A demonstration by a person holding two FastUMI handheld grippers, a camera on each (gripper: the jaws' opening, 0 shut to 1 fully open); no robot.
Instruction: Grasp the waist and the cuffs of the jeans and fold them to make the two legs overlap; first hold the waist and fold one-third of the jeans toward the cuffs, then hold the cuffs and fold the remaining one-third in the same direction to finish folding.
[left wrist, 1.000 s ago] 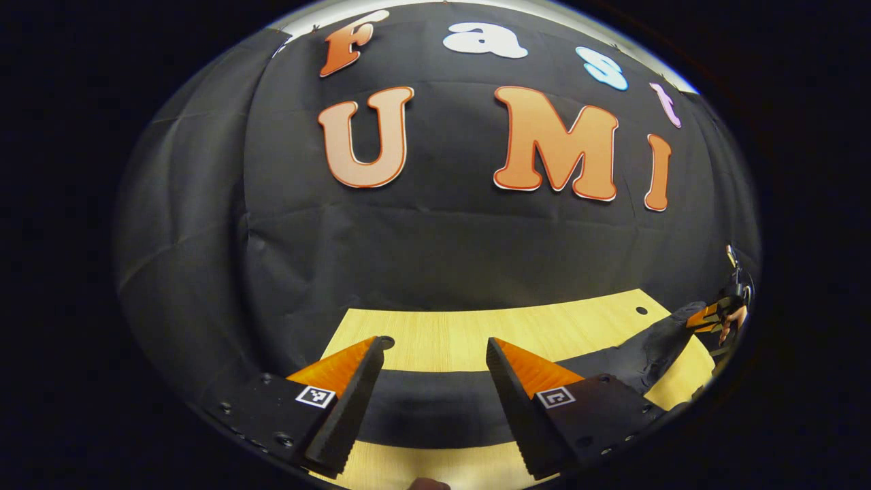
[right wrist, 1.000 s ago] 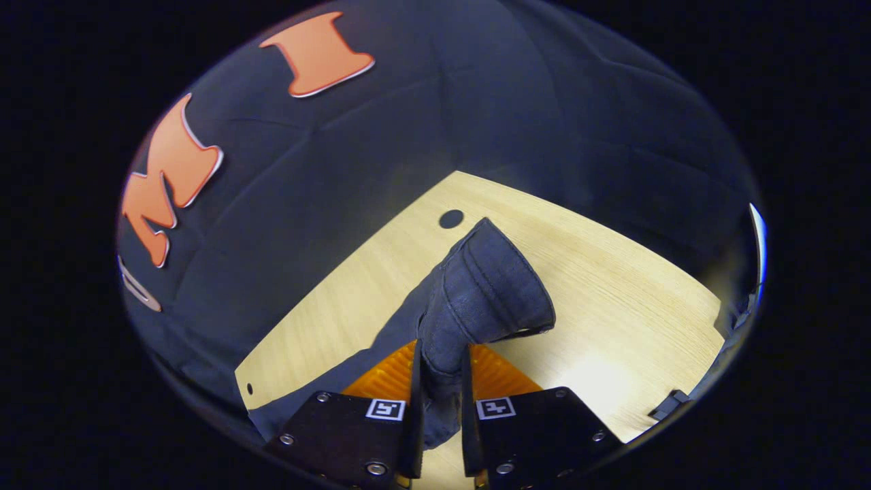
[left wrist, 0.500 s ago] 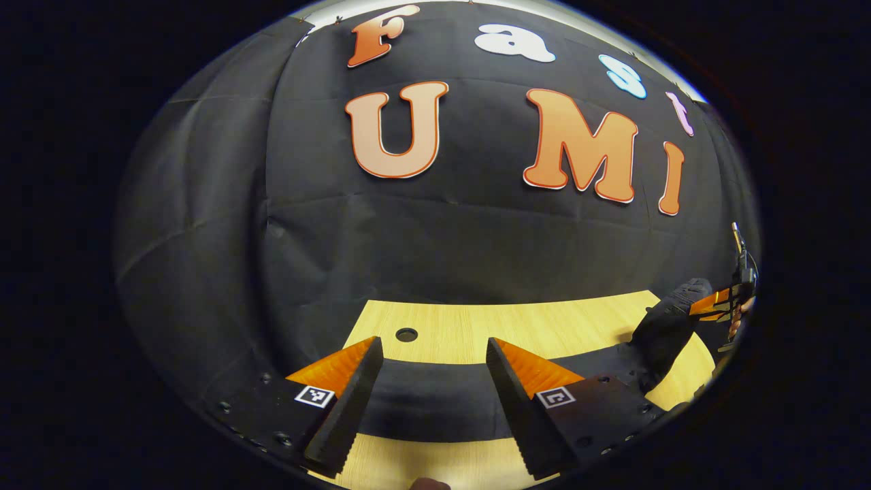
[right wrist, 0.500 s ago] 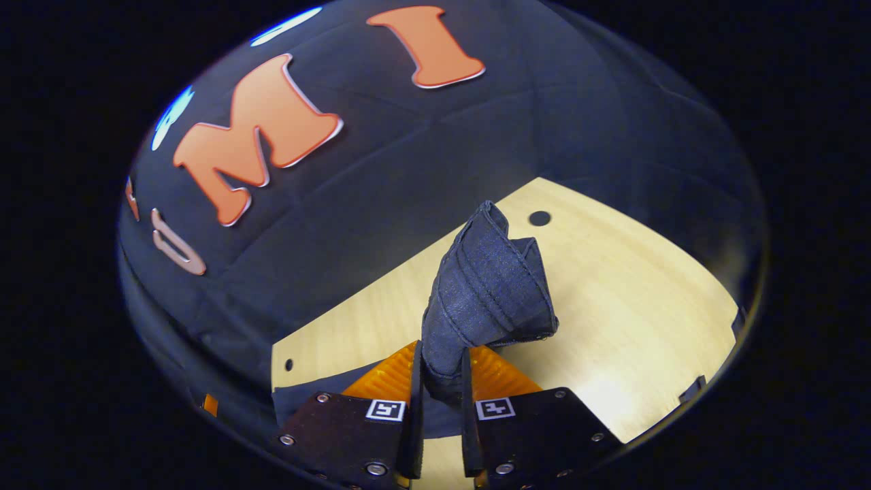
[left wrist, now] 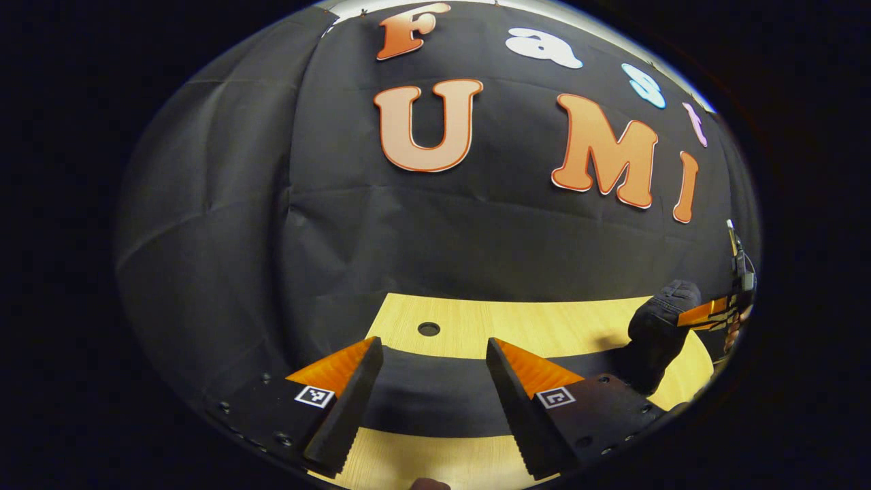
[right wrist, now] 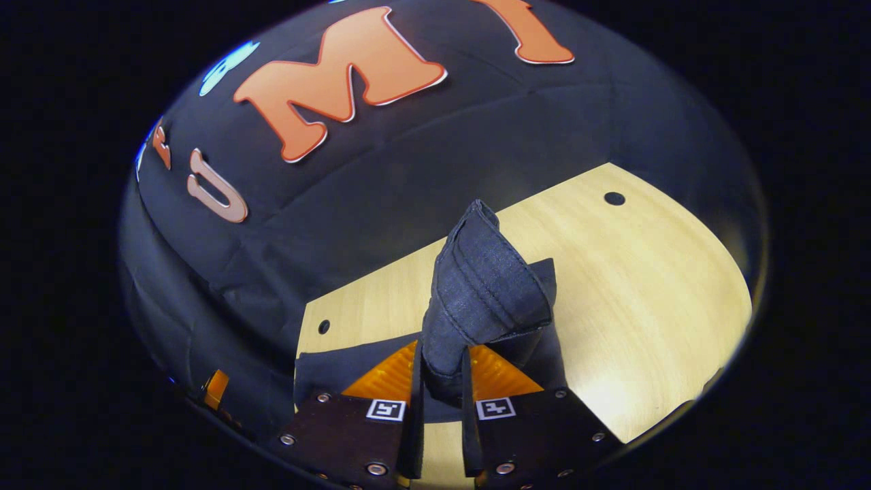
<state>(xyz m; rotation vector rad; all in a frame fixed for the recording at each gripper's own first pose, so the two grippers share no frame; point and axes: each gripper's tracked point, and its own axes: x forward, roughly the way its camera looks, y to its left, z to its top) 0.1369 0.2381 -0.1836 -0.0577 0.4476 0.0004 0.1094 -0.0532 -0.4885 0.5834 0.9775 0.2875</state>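
Observation:
Dark blue jeans lie as a flat band across the light wooden table. My left gripper hovers open just over that band, nothing between its fingers. Far right in the left gripper view, the right gripper holds one end of the jeans raised off the table. In the right gripper view, my right gripper is shut on that bunched, stitched cuff end, which stands up above the fingers. The rest of the jeans trails flat toward the left gripper.
The table has small round holes near its corners. Black cloth walls close in behind and to the sides of the table. Bare wood stretches right of the lifted end in the right gripper view.
The right gripper has lifted the cuff end higher and swung it over toward the rest of the jeans. The left gripper has turned slightly sideways and stays open.

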